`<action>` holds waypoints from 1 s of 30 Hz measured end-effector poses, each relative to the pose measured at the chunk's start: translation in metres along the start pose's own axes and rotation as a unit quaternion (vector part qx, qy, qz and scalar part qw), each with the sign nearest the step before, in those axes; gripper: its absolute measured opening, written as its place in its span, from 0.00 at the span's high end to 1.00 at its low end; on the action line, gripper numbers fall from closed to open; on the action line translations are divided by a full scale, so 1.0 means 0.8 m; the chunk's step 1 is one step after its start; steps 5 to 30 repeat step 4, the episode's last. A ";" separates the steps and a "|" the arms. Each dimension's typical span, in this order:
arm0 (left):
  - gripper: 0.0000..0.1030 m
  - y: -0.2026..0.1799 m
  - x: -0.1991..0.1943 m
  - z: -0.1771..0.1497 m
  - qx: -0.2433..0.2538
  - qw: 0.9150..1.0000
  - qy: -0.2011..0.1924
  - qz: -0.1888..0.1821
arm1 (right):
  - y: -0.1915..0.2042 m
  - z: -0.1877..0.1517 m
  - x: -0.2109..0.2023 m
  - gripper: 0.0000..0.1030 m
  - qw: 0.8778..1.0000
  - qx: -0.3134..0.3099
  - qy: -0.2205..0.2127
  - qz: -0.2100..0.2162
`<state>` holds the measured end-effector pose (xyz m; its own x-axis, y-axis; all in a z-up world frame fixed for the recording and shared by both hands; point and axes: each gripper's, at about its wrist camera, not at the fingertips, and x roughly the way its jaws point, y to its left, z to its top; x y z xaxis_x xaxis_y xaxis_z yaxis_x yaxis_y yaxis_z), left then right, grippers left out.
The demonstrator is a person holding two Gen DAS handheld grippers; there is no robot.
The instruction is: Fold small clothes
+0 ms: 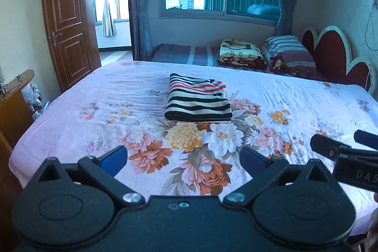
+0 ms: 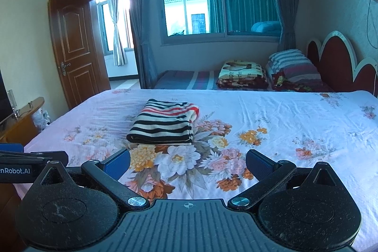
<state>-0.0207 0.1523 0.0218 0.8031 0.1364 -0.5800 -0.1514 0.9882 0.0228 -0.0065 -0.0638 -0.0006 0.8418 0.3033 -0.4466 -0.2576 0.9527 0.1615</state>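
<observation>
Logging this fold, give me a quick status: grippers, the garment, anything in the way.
Left hand-held gripper open, empty. Right hand-held gripper open, empty. Striped garment folded, flat on floral bedsheet, both grippers short of it. Nothing in the way.

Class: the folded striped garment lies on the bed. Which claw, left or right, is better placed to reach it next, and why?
Left, narrowly. From the left claw the striped garment lies straight ahead; from the right claw it sits left of centre. Both are open and clear of the garment.

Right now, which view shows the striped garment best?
Left wrist: the striped garment lies centred and straight ahead, folded edge and top both clear. The right wrist view shows it whole too, but left of centre and at an angle.
</observation>
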 end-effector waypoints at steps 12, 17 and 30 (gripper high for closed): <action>0.01 -0.002 0.013 0.005 0.010 1.000 -0.010 0.003 | -0.002 -0.002 0.014 0.00 1.000 0.001 0.008 -0.003; 0.01 -0.002 0.013 0.005 0.010 1.000 -0.010 0.003 | -0.002 -0.002 0.014 0.00 1.000 0.001 0.008 -0.003; 0.01 -0.002 0.013 0.005 0.010 1.000 -0.010 0.003 | -0.002 -0.002 0.014 0.00 1.000 0.001 0.008 -0.003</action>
